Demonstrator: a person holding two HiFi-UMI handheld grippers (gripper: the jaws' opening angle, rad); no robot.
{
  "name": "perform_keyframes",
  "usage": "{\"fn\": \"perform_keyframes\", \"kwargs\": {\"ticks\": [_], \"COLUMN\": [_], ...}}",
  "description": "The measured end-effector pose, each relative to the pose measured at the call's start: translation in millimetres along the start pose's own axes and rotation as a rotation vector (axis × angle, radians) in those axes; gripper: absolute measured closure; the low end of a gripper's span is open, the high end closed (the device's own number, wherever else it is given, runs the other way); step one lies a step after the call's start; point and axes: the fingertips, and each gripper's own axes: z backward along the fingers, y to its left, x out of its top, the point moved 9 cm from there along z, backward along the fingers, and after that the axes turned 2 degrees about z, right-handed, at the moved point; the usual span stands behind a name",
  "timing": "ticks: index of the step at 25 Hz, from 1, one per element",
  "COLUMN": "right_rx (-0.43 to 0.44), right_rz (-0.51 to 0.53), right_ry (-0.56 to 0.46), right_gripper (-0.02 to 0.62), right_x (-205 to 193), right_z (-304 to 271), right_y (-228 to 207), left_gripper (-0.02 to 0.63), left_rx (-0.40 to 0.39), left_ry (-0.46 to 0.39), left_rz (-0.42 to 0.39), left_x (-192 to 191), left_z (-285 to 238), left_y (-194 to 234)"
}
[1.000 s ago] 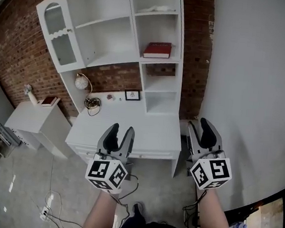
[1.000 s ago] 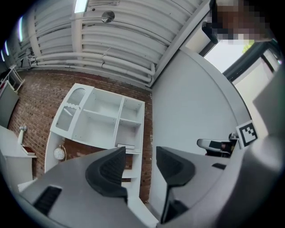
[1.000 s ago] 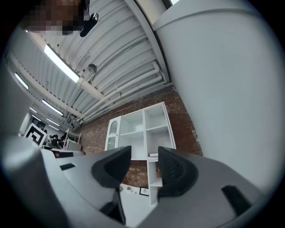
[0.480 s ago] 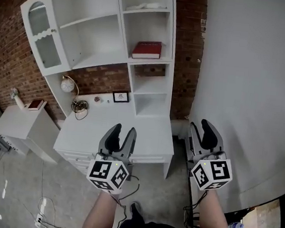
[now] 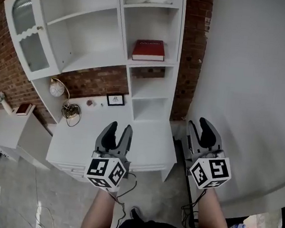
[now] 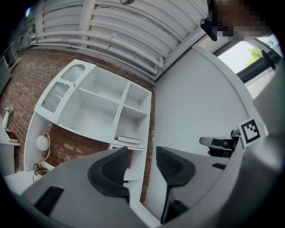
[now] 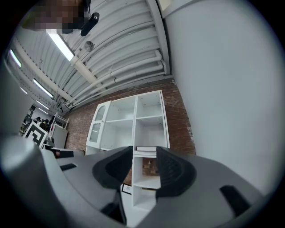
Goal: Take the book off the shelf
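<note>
A red book (image 5: 148, 50) lies flat on a middle shelf in the right column of the white shelf unit (image 5: 90, 34). It shows as a thin book (image 6: 128, 140) in the left gripper view and as a book (image 7: 146, 148) in the right gripper view, far beyond both pairs of jaws. My left gripper (image 5: 119, 129) is held over the white desk (image 5: 86, 140), open and empty. My right gripper (image 5: 200, 123) hovers by the desk's right end, also open with nothing between its fingers. Both point towards the shelf unit, well short of it.
A glazed cabinet door (image 5: 27, 33) stands open at the unit's left. On the desk are a round globe (image 5: 56, 89), a cable tangle (image 5: 69, 111) and a small framed picture (image 5: 115, 100). A low white cabinet (image 5: 9, 127) stands left; a plain white wall (image 5: 258, 72) runs along the right.
The shelf unit and desk have drifted left and slightly nearer in the head view as the person moves. Both grippers keep their places in front, still empty.
</note>
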Motion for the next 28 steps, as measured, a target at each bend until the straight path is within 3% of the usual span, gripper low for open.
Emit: {"fn": "perform_keyframes", "kwargs": {"ticks": [8, 15, 20, 28], "right_rx": [-0.028, -0.007, 0.001, 0.074], "right_rz": [-0.051, -0.056, -0.042, -0.117], "right_ry": [0.026, 0.058, 0.069, 0.066], "right_gripper": [0.445, 0.445, 0.446, 0.456], "right_x": [-12.8, -27.7, -38.1, -66.9], "right_z": [-57.0, -99.4, -121.8, -171.7], "right_y": [23.8, 53.3, 52.1, 22.7], "left_gripper": [0.411, 0.411, 0.411, 0.411], "left_rx": [-0.037, 0.000, 0.016, 0.066], "left_ry": [-0.003, 0.018, 0.031, 0.054], "left_rz": [0.016, 0.038, 0.011, -0.050], "left_x": [1.0, -10.1, -16.2, -20.7], "left_z": [-30.7, -33.9, -48.5, -84.2], "left_y": [65.2, 119.1, 132.5, 134.4]}}
